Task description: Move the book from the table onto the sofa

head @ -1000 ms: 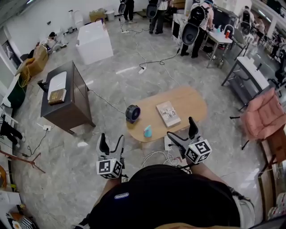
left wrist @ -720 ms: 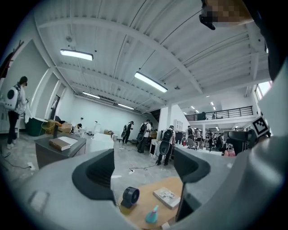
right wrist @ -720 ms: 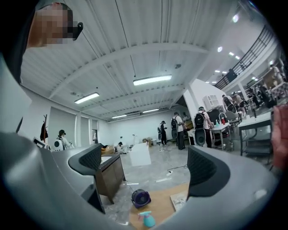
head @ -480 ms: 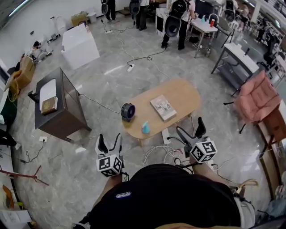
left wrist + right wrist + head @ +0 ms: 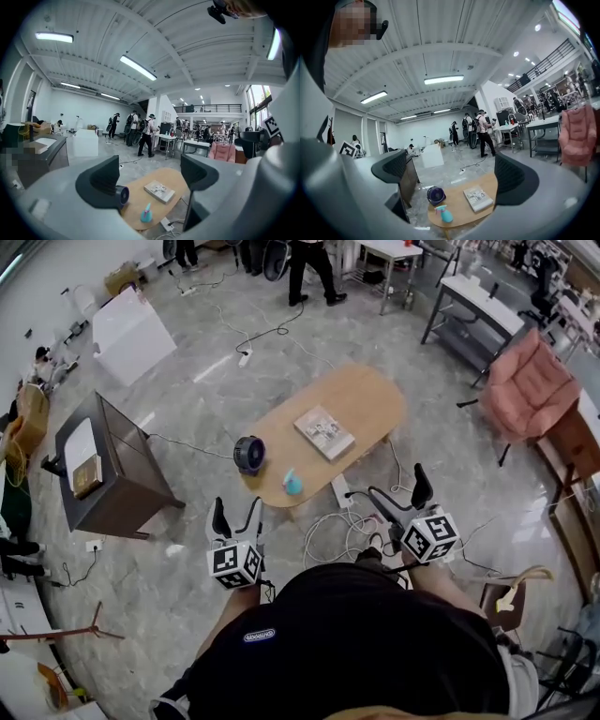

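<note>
Jaws apart, book (image 5: 324, 432) well ahead on table (image 5: 372, 401)

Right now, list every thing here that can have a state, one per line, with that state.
book, closed, lying flat on the table
left gripper, fingers apart, holding nothing
right gripper, fingers apart, holding nothing
spray bottle, upright near the table's edge
fan, standing on the table; cannot tell if it is running
sofa, book not yet on it
</note>
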Motion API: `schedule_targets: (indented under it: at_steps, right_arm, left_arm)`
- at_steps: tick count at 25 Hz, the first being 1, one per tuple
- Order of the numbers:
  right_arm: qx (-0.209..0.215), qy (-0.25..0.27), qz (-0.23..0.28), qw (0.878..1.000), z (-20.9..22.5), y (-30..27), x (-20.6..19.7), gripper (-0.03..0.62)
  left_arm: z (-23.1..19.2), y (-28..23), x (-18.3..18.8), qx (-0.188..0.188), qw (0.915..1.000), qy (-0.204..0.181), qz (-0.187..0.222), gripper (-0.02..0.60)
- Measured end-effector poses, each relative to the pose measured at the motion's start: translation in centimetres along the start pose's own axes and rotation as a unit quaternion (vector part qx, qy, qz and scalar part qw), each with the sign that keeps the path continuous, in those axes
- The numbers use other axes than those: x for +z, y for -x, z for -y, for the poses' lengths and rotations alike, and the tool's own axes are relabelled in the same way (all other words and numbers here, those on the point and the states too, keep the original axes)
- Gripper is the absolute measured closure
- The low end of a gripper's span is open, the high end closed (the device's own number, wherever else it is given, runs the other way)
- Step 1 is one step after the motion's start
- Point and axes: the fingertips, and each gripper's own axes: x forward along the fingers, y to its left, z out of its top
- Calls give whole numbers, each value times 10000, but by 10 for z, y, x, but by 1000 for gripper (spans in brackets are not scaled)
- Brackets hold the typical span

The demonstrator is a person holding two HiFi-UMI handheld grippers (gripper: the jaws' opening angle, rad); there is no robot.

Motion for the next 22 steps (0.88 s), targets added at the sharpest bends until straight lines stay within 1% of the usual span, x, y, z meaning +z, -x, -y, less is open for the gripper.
schedule_targets:
  at_steps: [5, 10, 12, 15, 18, 22]
  right_arm:
    - [270, -68, -203, 9994, 22, -7, -9, 9]
    - [752, -233, -413, 9960, 42, -21, -14, 13]
    - [902, -204, -480, 9946, 55, -26, -14, 17]
    - [1049, -197, -511, 9930, 79, -31, -12, 19]
    - [1178, -263, -505, 9914, 105, -32, -9, 22]
    - [1175, -369, -643, 9903, 149, -26, -10, 32]
  left_arm:
    - [39, -28, 1, -229, 9994, -231, -138, 179]
    - [71, -54, -5, -274, 9987, -183, -395, 179]
    - [87, -66, -13, -278, 9982, -168, -497, 179]
    - [111, -90, -25, -333, 9971, -142, -673, 179]
    - [142, -122, -34, -499, 9952, -171, -820, 179]
    - [187, -166, -44, -745, 9926, -207, -932, 179]
